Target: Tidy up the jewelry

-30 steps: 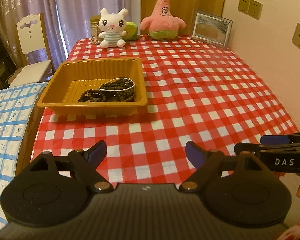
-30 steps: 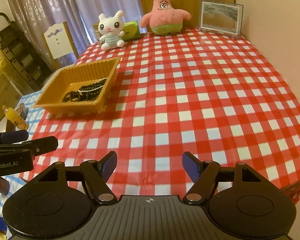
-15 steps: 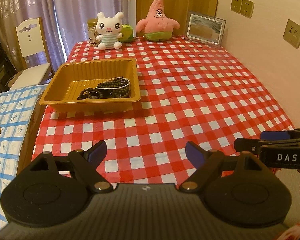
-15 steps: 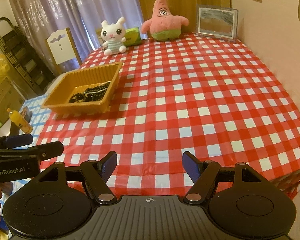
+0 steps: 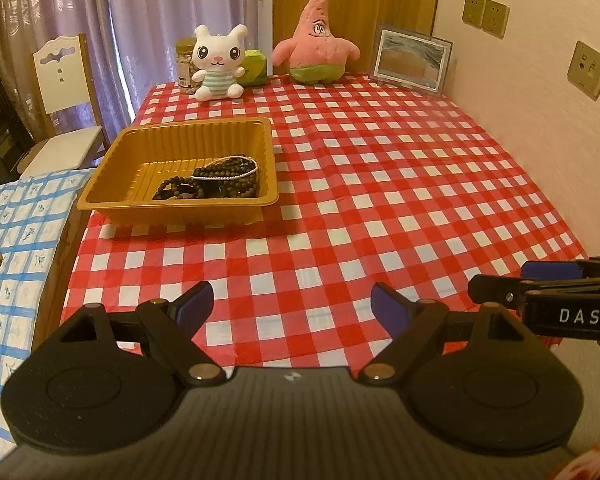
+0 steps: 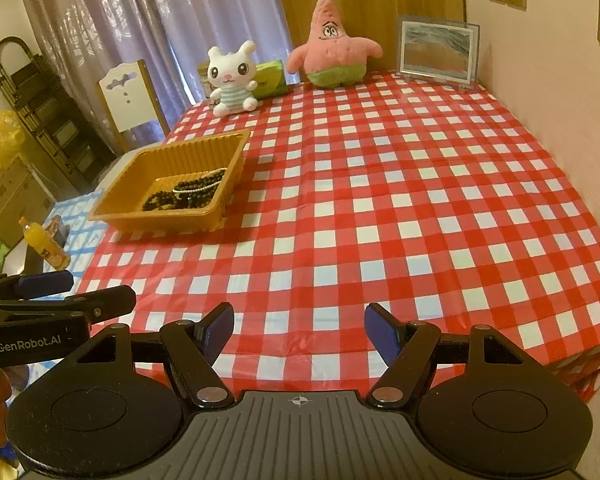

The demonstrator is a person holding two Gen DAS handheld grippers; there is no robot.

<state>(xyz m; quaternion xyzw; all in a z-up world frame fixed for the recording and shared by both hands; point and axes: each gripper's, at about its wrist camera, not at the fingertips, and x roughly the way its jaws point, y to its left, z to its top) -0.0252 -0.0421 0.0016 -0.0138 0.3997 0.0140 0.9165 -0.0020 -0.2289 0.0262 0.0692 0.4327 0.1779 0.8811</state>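
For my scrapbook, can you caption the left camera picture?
Open left gripper waits above the checked tablecloth, bead jewelry piled in the tray.

Warm, yellowish indoor light fills both my views, fairly bright. Daylight glows through the curtains point(image 5: 148, 20) far ahead to my left. The tray point(image 5: 180, 208) casts a soft shadow toward my fingers on the tablecloth point(image 5: 380, 200). Straight edges bow near the rims, corners go black, and detail is slightly soft.
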